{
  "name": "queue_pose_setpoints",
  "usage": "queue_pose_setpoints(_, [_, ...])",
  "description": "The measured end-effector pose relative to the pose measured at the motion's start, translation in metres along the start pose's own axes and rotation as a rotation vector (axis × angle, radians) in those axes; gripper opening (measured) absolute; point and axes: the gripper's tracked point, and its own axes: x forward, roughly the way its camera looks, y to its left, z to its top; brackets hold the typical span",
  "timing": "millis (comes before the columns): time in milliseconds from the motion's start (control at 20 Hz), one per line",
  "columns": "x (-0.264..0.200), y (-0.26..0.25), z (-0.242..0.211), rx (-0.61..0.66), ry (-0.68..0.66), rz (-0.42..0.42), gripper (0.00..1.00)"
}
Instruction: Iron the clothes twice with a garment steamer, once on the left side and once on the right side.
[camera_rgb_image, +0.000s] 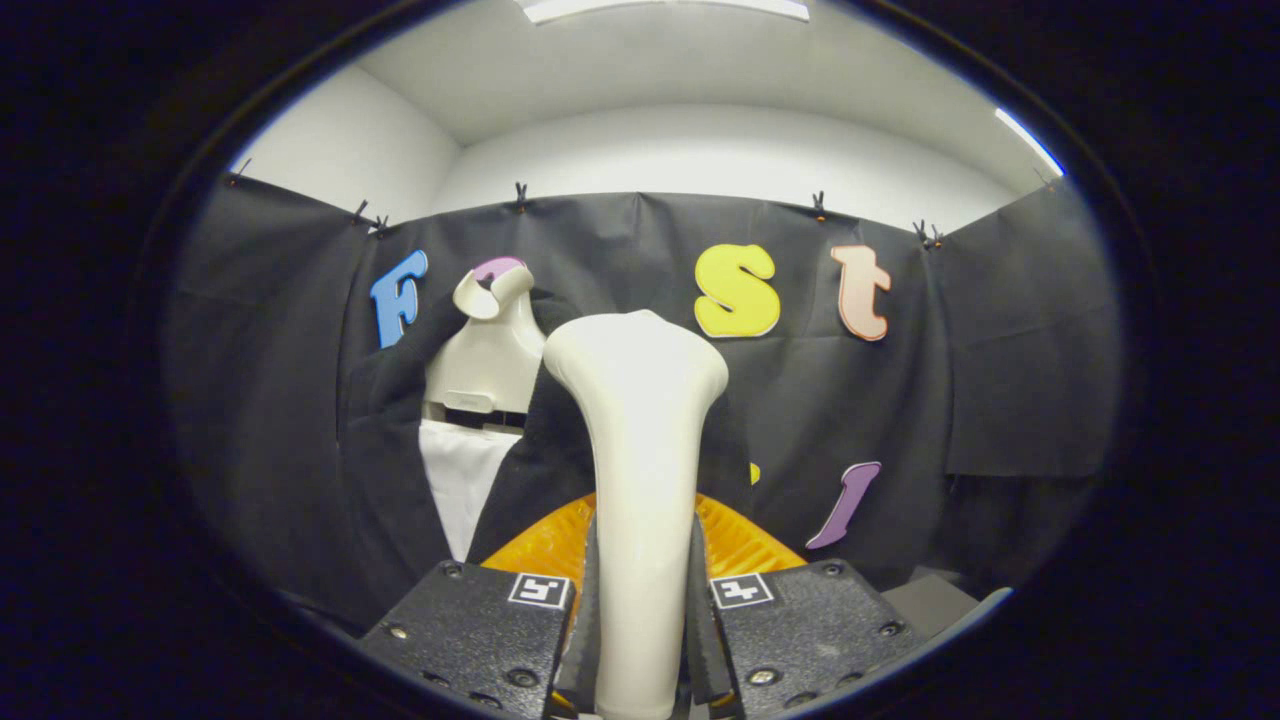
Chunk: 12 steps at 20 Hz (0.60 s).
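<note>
At lower centre of the frame the gripper (640, 630) is clenched on the cream handle of the garment steamer (637, 450), both fingers pressed to its sides. The flared head is raised at centre frame. Left of centre, a dark jacket (385, 480) is hung on a mannequin (490, 350) over a white shirt (462, 480). A slip of the smooth handle could be caused by tilting; the sleeve could be snagged.
</note>
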Motion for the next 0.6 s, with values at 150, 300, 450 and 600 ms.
queue_pose_setpoints(150, [0.006,-0.004,-0.016,0.005,0.036,-0.004,0.38])
queue_pose_setpoints(300, [0.006,-0.004,-0.030,-0.013,0.048,-0.007,0.38])
queue_pose_setpoints(450, [0.001,-0.006,-0.044,-0.019,0.061,-0.007,0.38])
queue_pose_setpoints(600, [-0.006,-0.007,-0.060,-0.032,0.080,-0.008,0.38])
